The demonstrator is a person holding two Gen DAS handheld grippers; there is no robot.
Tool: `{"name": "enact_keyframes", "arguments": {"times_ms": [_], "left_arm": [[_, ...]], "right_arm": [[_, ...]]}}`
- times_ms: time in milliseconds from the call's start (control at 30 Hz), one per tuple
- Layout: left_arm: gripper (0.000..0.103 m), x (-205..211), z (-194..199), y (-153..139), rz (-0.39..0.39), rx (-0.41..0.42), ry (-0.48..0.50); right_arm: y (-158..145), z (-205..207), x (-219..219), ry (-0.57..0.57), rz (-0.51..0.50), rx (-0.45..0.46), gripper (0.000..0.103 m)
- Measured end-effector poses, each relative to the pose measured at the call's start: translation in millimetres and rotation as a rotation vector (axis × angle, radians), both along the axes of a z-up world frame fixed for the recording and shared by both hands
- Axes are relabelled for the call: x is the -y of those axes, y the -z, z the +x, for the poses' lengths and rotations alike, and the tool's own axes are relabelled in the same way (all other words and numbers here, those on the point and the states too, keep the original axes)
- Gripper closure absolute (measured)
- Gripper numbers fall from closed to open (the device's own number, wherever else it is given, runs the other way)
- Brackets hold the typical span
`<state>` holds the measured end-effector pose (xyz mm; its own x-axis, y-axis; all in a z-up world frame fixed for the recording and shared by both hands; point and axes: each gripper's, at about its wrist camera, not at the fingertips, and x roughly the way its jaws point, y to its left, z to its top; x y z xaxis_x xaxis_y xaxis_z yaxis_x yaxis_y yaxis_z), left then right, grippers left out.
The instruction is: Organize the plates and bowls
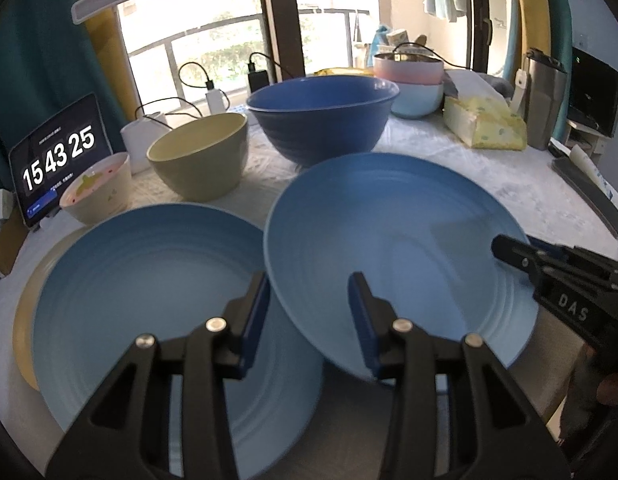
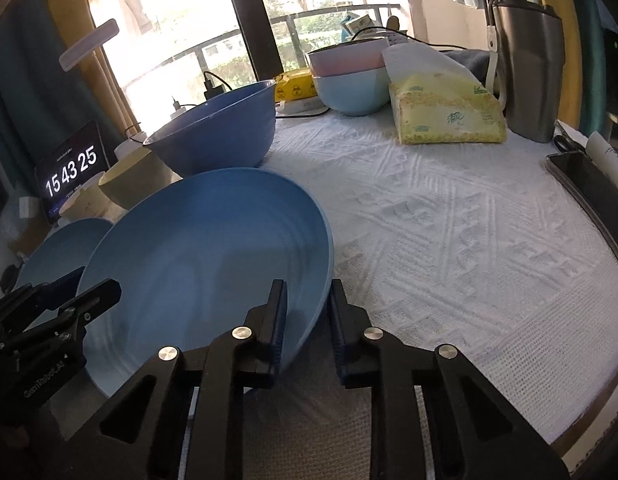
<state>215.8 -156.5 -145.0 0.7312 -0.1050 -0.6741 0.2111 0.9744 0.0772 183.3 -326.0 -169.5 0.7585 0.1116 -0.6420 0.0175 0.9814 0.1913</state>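
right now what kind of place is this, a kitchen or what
Probably a room in someone's home, not clearly a kitchen: a table under a white cloth by a balcony window, with a tissue pack, a clock tablet and charging cables.

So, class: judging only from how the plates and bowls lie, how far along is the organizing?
Done: a blue plate lies on a yellow plate; at the back a pink bowl is nested in a pale blue one. In hand: both grippers, left and right, grip the tilted plate. Left: three loose bowls.
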Motion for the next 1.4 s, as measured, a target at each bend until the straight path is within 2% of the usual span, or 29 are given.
{"name": "enact_keyframes", "arguments": {"times_ms": [267,700,1400], "left_arm": [[0.061,-1.9,-9.2,-3.3,-0.022,-0.002,0.014],[0.061,-17.9,-33.9,-23.3,-0.068,0.066,0.016],[0.061,-66.7,-72.1,-52.0,-0.154,0.160,-0.016]], "right_arm": [[-2.9,-4.6,-0.5,0.012,-0.013,-0.001,0.082],[-24.0,-25.5,-12.7,0.017,-0.049,0.049,0.082],[-56.3,-53.2,-54.3,-0.003,-0.123,0.105,0.082]]}}
